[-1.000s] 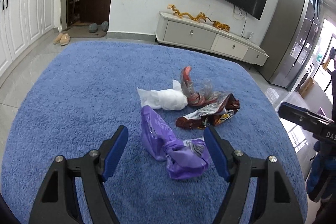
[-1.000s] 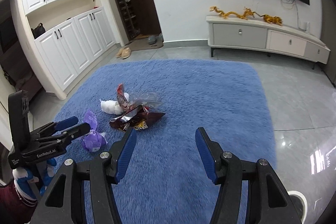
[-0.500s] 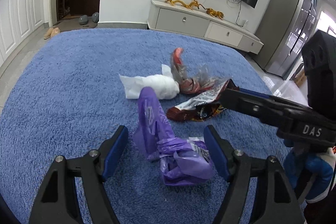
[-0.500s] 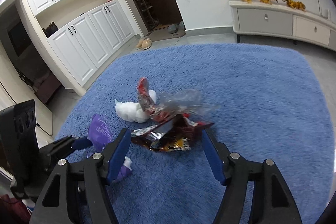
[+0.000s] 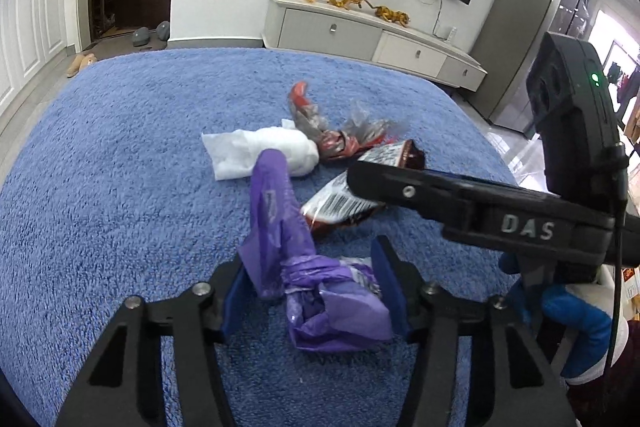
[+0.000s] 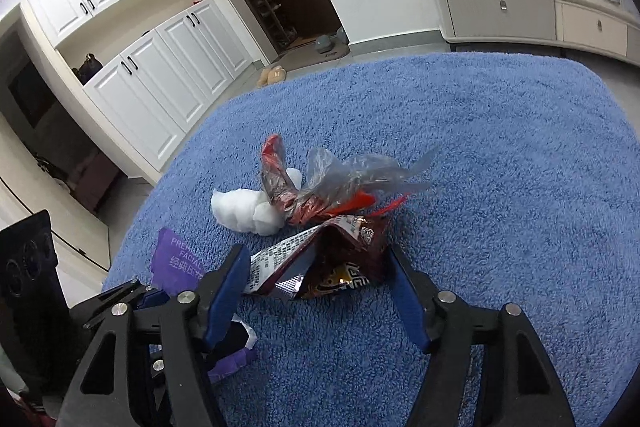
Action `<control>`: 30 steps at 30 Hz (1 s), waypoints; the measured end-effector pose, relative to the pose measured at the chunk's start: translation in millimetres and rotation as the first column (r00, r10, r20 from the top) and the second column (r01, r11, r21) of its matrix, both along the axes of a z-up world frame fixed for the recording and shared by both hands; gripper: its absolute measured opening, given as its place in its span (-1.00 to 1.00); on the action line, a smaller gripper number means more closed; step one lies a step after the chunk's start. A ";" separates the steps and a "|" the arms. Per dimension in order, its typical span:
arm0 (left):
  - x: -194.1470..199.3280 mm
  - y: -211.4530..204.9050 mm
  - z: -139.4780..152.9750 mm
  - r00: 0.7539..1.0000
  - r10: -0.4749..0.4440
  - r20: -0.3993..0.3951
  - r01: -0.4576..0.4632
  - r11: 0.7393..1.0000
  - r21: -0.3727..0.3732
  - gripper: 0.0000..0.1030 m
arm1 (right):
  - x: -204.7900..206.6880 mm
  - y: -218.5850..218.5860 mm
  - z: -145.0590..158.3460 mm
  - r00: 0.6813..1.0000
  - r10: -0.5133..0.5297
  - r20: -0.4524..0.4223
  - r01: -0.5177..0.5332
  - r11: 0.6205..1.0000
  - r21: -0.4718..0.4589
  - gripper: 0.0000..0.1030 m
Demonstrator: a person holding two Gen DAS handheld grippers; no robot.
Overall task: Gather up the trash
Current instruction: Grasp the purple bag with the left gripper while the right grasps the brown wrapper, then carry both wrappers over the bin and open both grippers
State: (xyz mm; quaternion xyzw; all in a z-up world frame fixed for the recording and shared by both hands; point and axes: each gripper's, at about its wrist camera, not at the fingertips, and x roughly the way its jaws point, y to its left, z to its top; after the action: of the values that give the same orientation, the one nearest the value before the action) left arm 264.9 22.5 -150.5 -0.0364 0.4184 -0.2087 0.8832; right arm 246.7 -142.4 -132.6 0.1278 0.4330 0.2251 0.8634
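Nearest, the left gripper has its blue pads against both sides of the crumpled purple wrapper, pinching it where it lies on the blue rug; whether it has left the pile is not clear. Just to its right, the right gripper straddles the brown snack bag, its fingers spread with the bag between them, the left pad touching the bag's printed edge and the right pad apparently just short of contact (no grip yet, by the look of it). Beyond these lie the white tissue wad and, touching it on the right, the red wrapper with clear plastic, both untouched. No bin or bag for the trash shows in either view. So the collecting looks barely begun: one piece gripped, one about to be, two farther ones left, and nothing deposited.
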 end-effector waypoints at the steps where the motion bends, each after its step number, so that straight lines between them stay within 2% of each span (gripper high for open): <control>1: -0.2 -0.9 0.0 1.000 -0.003 0.001 0.003 1.000 0.001 0.00 | 0.5 0.4 0.0 1.000 0.002 0.000 -0.002 1.000 -0.001 0.00; 2: -1.5 -2.2 -0.3 1.000 -0.005 0.003 0.005 1.000 0.001 -0.04 | -0.1 0.9 0.4 1.000 0.002 0.002 -0.002 1.000 -0.002 -0.12; 5: -3.1 -4.6 0.2 1.000 -0.009 0.013 0.009 1.000 0.008 -0.10 | -2.4 0.3 0.5 1.000 -0.001 0.004 0.001 1.000 -0.002 -0.25; 10: -7.5 -5.8 1.5 0.999 -0.005 0.039 0.004 0.999 0.035 -0.22 | -14.4 -9.2 4.0 1.000 -0.012 0.009 0.012 1.000 0.006 -0.39; 13: -15.2 -10.7 4.7 0.997 0.002 0.075 -0.008 0.997 0.080 -0.27 | -24.8 -14.6 7.0 1.000 -0.013 0.012 0.013 1.000 0.002 -0.46; 14: -18.3 -12.1 7.0 0.996 0.009 0.091 -0.018 0.995 0.097 -0.28 | -29.8 -16.3 9.2 1.000 -0.013 0.015 0.013 1.000 -0.005 -0.47; 21: -40.1 -7.5 12.8 0.995 0.023 0.093 -0.031 0.995 0.090 -0.33 | -60.4 -32.9 25.1 0.998 -0.039 0.041 0.040 0.999 -0.028 -0.49; 30: -83.3 0.5 41.8 0.986 0.029 0.167 -0.046 0.994 0.102 -0.37 | -107.8 -53.5 56.0 0.992 -0.081 0.095 0.085 0.996 -0.037 -0.50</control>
State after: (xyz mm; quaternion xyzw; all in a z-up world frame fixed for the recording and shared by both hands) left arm 181.5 23.0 -108.7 0.0200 0.3534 -0.1719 0.9193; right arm 138.9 -195.9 -76.6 0.1172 0.3912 0.1858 0.8937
